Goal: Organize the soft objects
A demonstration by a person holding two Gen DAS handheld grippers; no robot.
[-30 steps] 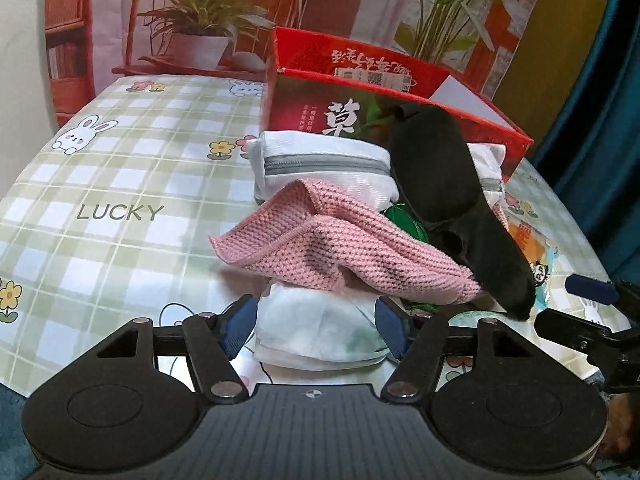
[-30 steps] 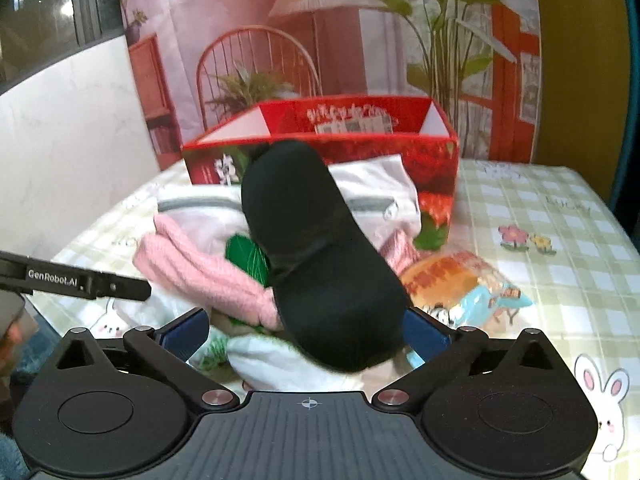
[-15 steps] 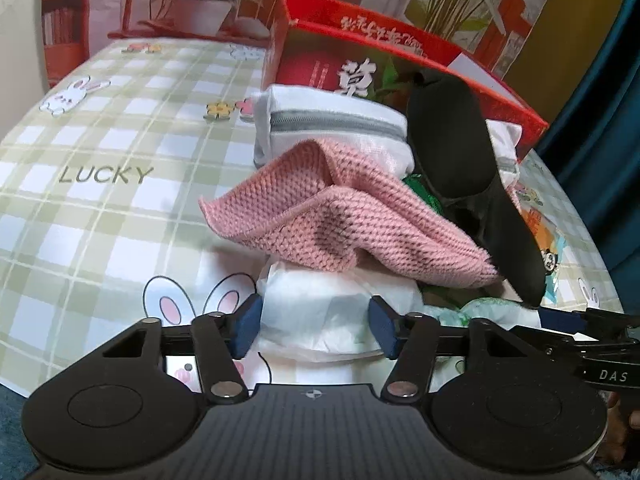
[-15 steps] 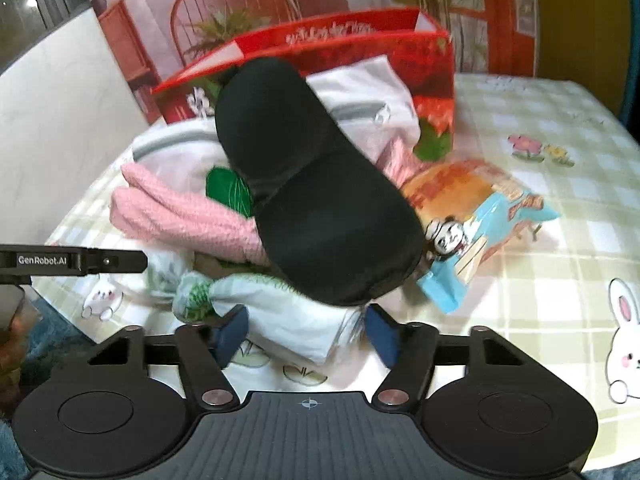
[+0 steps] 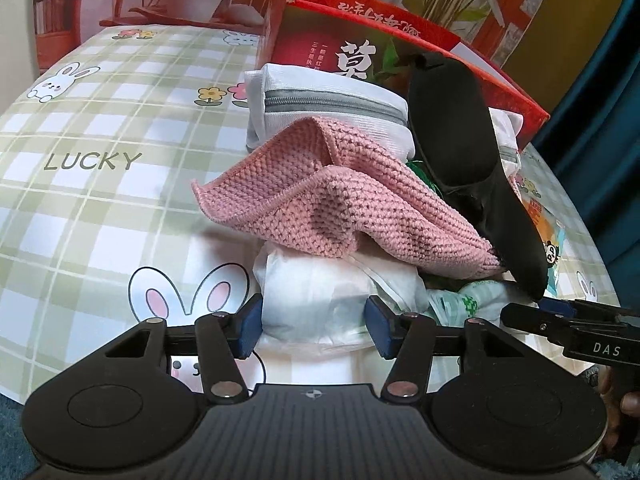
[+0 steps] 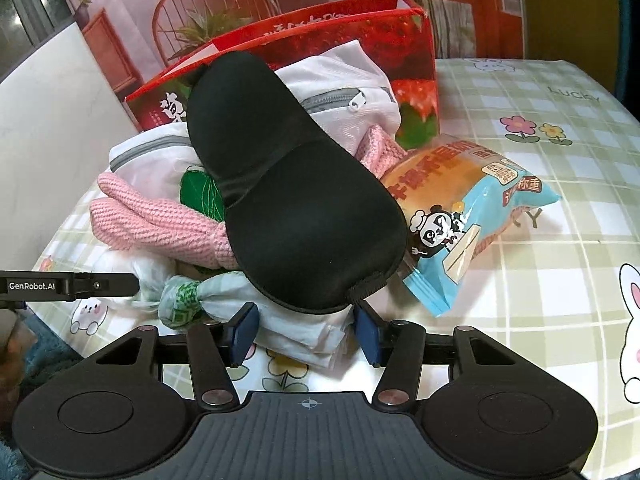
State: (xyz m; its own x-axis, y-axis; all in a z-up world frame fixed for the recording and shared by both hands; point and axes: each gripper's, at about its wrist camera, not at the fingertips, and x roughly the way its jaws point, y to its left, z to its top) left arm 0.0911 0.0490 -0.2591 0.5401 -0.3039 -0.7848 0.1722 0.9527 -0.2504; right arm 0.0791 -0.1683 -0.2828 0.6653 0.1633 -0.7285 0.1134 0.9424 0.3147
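Both claws work at the near edge of a heap of soft things on the bench (image 5: 100,208), which wears a green check cloth with rabbits. The left claw (image 5: 314,322) stands about half wide, its blue pads pressing either side of a white plastic-wrapped bundle (image 5: 320,292) at the bottom of the pile. The right claw (image 6: 306,330) is closing, with the other end of that white bundle (image 6: 304,332) between its pads, which seem just to meet the folds there; a knotted green-printed twist (image 6: 184,296) joins the two ends.

Everything else rests on this bundle. A pink knitted cloth (image 5: 340,208) is draped straight over it, a black sleep mask (image 6: 296,208) leans across the cloth and overhangs the right claw, and a white zip pouch (image 5: 320,108) sits behind, against the red box (image 5: 360,52) at the far side. A blue snack packet (image 6: 472,216) lies to the right, touching the mask.

The risk, as I judge it, is that pulling the bottom bundle out drags the heap with it: the cloth could slide off the near edge, and the mask, poorly supported, could tip onto the snack packet or the floor. Thin wrap may also slip or tear if the two claws pull apart.
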